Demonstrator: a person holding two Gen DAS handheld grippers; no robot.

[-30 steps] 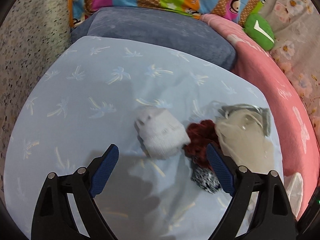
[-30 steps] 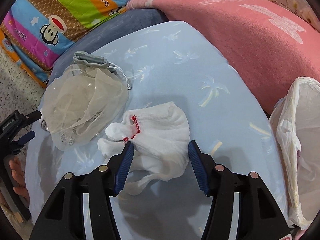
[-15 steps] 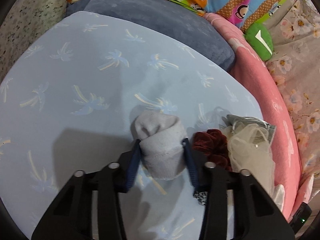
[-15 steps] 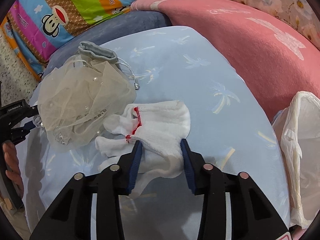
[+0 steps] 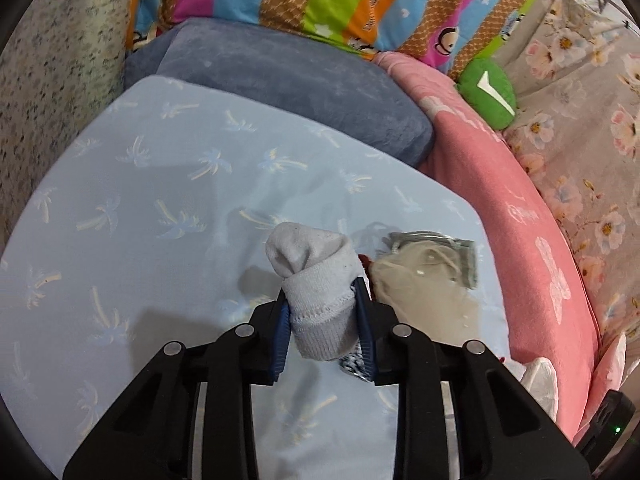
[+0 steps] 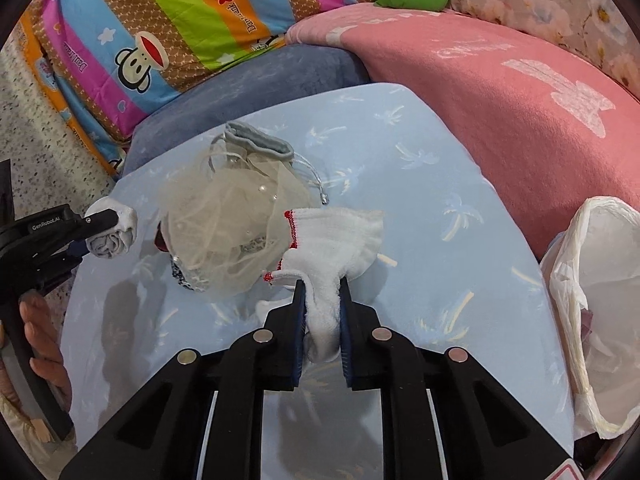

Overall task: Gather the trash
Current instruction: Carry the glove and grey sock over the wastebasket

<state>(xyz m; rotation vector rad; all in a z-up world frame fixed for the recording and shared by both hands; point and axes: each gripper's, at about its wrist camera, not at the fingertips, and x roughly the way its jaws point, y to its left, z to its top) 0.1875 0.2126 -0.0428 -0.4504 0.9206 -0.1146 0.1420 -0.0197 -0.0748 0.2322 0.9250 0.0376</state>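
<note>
Near the sheet's (image 6: 440, 184) right edge, right tongs (image 6: 322, 312) clamp the white glove (image 6: 336, 240).

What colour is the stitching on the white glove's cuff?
Red, on the white glove; clearest in the right wrist view.

Bright, even indoor light from above, with no hard glare. Soft grey shadows on the pale blue sheet (image 5: 140, 200) just beneath the left hand-held gripper (image 5: 323, 312) and the right hand-held gripper (image 6: 322, 304). Strong fisheye bending toward the edges (black vignette in every corner). Sharp at the centre, slightly soft at the rim. Mildly washed-out white on the plastic bag (image 6: 600, 300). Faint sheen on the round rivets of the black arms.
</note>
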